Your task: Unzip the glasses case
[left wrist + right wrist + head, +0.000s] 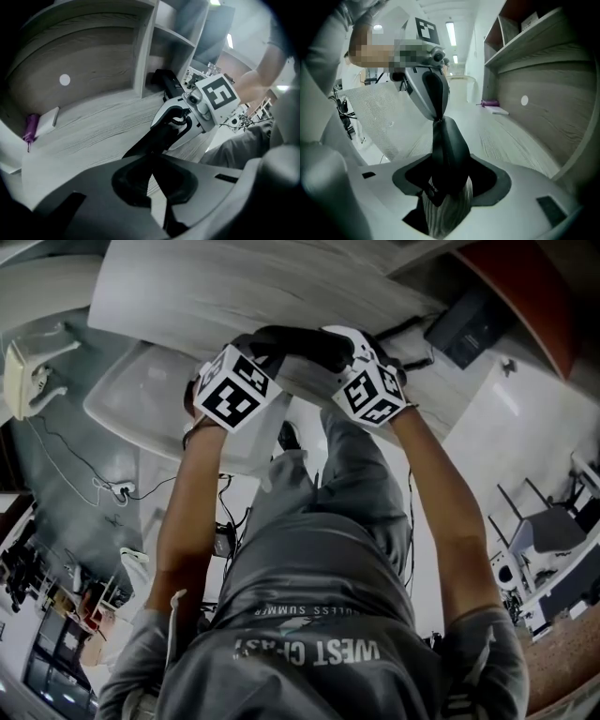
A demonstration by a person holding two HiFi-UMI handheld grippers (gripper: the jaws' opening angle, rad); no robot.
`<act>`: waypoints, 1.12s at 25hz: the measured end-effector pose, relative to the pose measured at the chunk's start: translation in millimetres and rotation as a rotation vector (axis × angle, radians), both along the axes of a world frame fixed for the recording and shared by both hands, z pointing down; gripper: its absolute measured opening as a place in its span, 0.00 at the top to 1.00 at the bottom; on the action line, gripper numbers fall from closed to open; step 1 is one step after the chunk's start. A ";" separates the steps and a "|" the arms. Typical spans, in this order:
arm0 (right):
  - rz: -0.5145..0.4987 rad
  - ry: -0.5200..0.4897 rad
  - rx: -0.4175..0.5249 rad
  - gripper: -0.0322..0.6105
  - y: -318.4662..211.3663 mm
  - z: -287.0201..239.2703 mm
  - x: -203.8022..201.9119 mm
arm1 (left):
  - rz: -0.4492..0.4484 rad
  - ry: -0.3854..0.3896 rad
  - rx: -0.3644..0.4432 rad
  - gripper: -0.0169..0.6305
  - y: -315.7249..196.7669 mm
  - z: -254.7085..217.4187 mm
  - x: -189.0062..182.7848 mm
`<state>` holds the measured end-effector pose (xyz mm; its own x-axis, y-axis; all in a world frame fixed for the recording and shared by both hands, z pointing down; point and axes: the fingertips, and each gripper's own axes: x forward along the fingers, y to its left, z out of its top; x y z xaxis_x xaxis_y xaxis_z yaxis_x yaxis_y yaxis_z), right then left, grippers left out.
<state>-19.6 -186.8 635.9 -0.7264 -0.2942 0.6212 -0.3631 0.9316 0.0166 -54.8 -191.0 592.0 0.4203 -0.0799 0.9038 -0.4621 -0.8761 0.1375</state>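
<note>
The black glasses case (305,345) hangs in the air over the near edge of the desk, held between both grippers. In the right gripper view the case (447,145) runs straight out from my right gripper (443,187), whose jaws stand wide and grip its near end. My left gripper (437,117) pinches the narrow far tip of the case, where the zip ends; the zip pull itself is too small to make out. In the left gripper view the case (150,140) is a thin dark wedge that runs from my shut left gripper (151,164) up to the right gripper (176,123).
The pale wood desk (234,287) lies under a shelf unit (140,51). A purple item (30,129) and a white pad (48,121) rest at the desk's far end, and a black box (166,79) sits by the shelf upright. A white mesh bin (379,117) stands beside the desk.
</note>
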 end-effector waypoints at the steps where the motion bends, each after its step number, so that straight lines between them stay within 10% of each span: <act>1: 0.002 0.016 -0.004 0.57 -0.3 0.2 0.4 | -0.018 0.014 -0.008 0.97 0.2 -1.2 -0.1; 28: 0.038 0.169 0.001 0.58 -4.4 -2.9 -10.4 | 0.033 0.061 0.063 0.97 13.8 3.6 63.3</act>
<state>-29.9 -191.2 633.0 -0.5997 -0.3197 0.7336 -0.3897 0.9174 0.0813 8.5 -177.2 595.6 0.4776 -0.1215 0.8701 -0.4256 -0.8984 0.1081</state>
